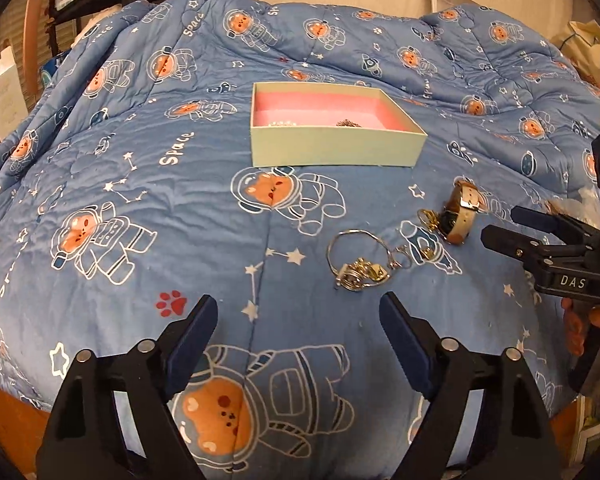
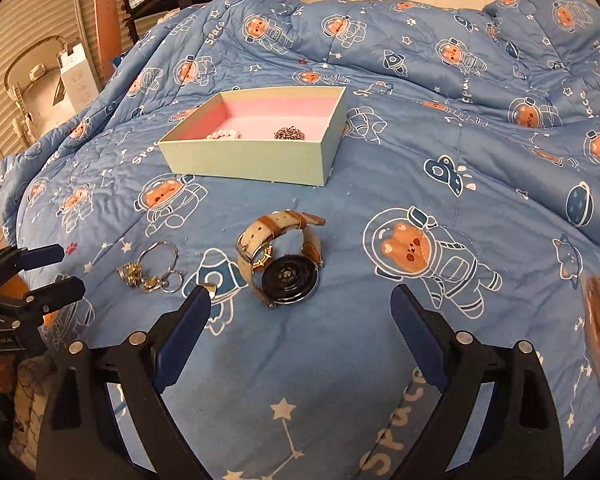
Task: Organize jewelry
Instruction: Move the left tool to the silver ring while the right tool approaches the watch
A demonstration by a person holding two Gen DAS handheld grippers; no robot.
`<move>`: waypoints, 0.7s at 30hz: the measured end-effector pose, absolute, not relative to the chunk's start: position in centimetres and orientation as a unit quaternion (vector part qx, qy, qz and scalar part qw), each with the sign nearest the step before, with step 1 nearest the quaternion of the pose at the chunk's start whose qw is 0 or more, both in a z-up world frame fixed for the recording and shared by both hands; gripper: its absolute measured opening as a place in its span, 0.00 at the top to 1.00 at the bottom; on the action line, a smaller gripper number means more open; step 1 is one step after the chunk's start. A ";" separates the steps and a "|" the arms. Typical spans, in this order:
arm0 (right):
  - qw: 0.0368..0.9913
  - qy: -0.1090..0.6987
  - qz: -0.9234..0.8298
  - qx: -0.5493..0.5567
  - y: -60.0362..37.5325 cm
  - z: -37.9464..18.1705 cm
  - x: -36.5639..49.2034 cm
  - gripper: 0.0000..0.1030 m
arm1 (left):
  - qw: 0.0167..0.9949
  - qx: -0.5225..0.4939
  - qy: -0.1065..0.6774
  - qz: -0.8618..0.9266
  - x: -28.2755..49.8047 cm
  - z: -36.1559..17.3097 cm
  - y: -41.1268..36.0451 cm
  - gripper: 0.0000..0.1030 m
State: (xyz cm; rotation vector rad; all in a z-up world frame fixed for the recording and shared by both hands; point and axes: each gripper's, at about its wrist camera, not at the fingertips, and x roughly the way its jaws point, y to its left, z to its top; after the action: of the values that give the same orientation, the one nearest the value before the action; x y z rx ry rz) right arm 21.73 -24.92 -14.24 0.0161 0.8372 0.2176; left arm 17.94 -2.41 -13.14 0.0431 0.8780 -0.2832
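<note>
**Both grippers wide open over jewelry on the bed**

Now the blue quilt with astronaut bears (image 2: 420, 168) covers the bed, and all the task's things lie on it. At the far side stands the pale green rectangular box with pink lining (image 2: 244, 158). Inside it, near the front wall, lie a short string of white pearls (image 2: 224, 135) and a small dark sparkly cluster (image 2: 289, 133) — what kind of piece this is, I cannot tell.

Nearer to the cameras lies the round wristwatch with a beige and brown leather strap (image 2: 284, 264), its back side turned up and the strap buckled into a loop. To its left rests a bunch of silver and gold rings and charms (image 1: 360, 262), close to the watch but apart from it.

Left gripper (image 1: 298, 322) hovers just before the bunch — its fingers stand wide apart and hold nothing. Right gripper (image 2: 302, 310) hangs just in front of the watch, also spread wide and empty.
</note>
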 end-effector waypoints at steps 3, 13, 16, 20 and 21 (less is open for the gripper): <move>0.906 0.408 0.117 0.002 -25.0 -14.6 21.4 0.12 | 0.887 0.015 0.434 -0.155 18.0 -13.6 -3.0 0.37; 0.894 0.415 0.164 -0.030 -24.5 -15.9 22.7 0.15 | 0.871 0.045 0.452 -0.184 19.8 -14.8 -5.0 0.57; 0.892 0.420 0.164 -0.027 -24.8 -16.2 23.5 0.19 | 0.866 0.050 0.459 -0.192 20.4 -15.1 -5.4 0.60; 0.888 0.425 0.175 -0.018 -25.2 -16.6 24.4 0.24 | 0.865 0.056 0.460 -0.195 20.8 -15.4 -5.6 0.62; 0.887 0.426 0.177 -0.018 -25.1 -16.7 24.5 0.25 | 0.864 0.055 0.459 -0.197 20.9 -15.4 -5.6 0.63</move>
State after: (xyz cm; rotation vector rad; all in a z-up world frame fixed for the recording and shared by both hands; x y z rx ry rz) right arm 24.49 -25.12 -16.72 -0.0374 0.8851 0.3673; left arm 20.92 -5.57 -15.39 0.1162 0.9623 -0.4134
